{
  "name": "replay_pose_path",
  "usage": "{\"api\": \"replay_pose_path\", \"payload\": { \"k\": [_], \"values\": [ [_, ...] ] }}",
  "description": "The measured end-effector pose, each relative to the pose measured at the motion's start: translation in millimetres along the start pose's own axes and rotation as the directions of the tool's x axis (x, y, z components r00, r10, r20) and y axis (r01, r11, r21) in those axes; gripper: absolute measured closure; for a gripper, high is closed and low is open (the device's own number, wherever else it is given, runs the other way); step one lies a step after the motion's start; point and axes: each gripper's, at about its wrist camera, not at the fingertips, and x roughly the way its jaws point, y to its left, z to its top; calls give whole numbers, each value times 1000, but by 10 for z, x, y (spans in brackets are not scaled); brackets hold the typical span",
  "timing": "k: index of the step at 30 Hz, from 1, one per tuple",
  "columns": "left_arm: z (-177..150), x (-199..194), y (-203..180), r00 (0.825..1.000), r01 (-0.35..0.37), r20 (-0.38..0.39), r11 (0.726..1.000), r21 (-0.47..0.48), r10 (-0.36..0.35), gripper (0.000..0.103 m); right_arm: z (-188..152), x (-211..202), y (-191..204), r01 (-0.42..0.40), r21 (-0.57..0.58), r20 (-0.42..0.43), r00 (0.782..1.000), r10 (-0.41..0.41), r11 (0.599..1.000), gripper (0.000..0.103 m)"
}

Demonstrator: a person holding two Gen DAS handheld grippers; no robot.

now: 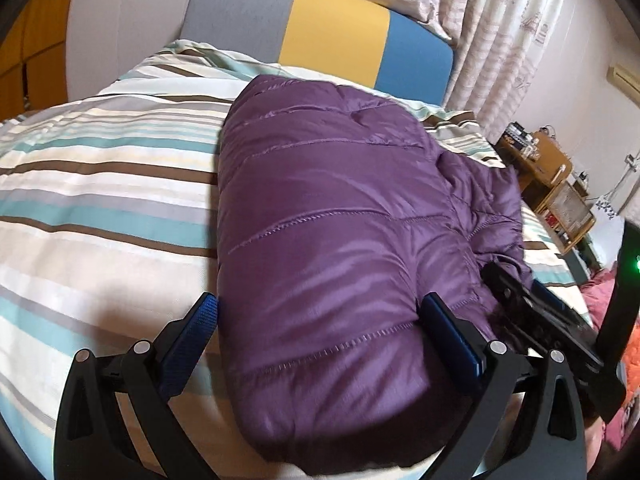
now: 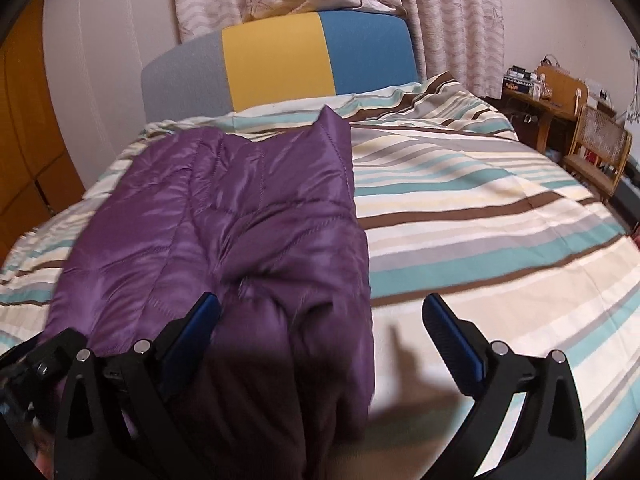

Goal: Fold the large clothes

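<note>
- We are looking at the purple quilted jacket (image 1: 340, 208), which is lying on the striped bed cover (image 1: 100, 184) as a thick, already doubled-over bundle. Its long axis is running from the near edge of the bed toward the headboard (image 1: 320, 28).
- In the left wrist view, the left gripper (image 1: 320, 316) is sitting at the bundle's near end, with the rounded end bulging up between the two blue fingers (image 1: 196, 332). The bundle is lying straight ahead of them, along their pointing line.
- These left fingers are standing wide apart. The jacket is filling much of the gap, yet we are not seeing either pad press into the fabric, so we are judging it as not gripped.
- In the right wrist view, the right gripper (image 2: 320, 320) is straddling the jacket's right-hand edge (image 2: 360, 240): its left finger is over the fabric, its right finger is over bare bed cover.
- The right fingers are spread about as wide as they go and are holding nothing.
- Both hands are at the near end, side by side; the right gripper's black body (image 1: 540, 312) is showing just beside the left one.
- We are judging that any further fold would be turning on this near end, carried along the long axis toward the headboard.
</note>
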Motion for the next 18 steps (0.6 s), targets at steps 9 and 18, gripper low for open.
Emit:
{"api": "replay_pose_path", "payload": {
  "k": [9,18],
  "values": [
    [-76,161,-212,994,-98,-18,972,212,105,3,-157,51,-188,-40,58,-98,994,45,998,3],
    [173,-19,65,998,35,-50,996,80,-31,3,-18,-120,-461,-191,201,-101,971,214,961,3]
  ]
}}
